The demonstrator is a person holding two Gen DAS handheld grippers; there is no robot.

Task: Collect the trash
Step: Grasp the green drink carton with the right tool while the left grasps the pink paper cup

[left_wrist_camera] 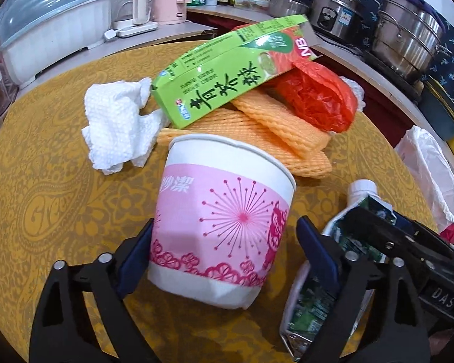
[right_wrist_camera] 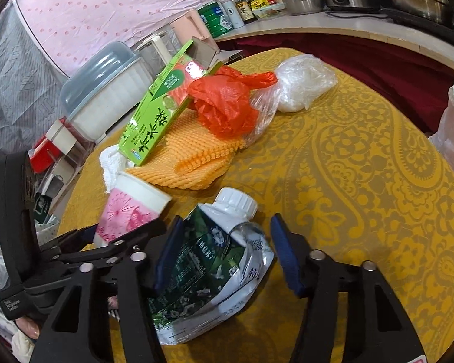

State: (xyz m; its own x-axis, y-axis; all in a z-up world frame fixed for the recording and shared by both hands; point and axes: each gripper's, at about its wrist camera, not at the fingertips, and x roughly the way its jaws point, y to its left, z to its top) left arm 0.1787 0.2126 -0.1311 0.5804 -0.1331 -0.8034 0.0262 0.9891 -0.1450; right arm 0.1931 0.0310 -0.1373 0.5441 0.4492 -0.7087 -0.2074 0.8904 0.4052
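Left wrist view: the pink-and-white paper cup [left_wrist_camera: 224, 220] stands tilted on the round yellow paisley-patterned tablecloth [left_wrist_camera: 54, 199], between the blue pads of the left gripper [left_wrist_camera: 227, 254]. The left pad lies against the cup wall, while a narrow gap shows at the right pad, so the jaws stand spread about the cup and do not pinch it. This view alone shows the crumpled white paper towel [left_wrist_camera: 118, 127] in full. Behind the cup lie the orange foam netting [left_wrist_camera: 275, 127], the green cardboard tea carton [left_wrist_camera: 227, 72] leaning across it, and the crumpled red plastic bag [left_wrist_camera: 314, 96]. Right wrist view: the crushed green-and-white drink carton with a white screw cap [right_wrist_camera: 208, 266] lies between the fingers of the right gripper [right_wrist_camera: 227, 254] (its left pad touches the carton, its right pad stands clear), so these jaws too are spread. Only here is the clear plastic bag bundle [right_wrist_camera: 302, 81] plainly seen, beyond the red bag.
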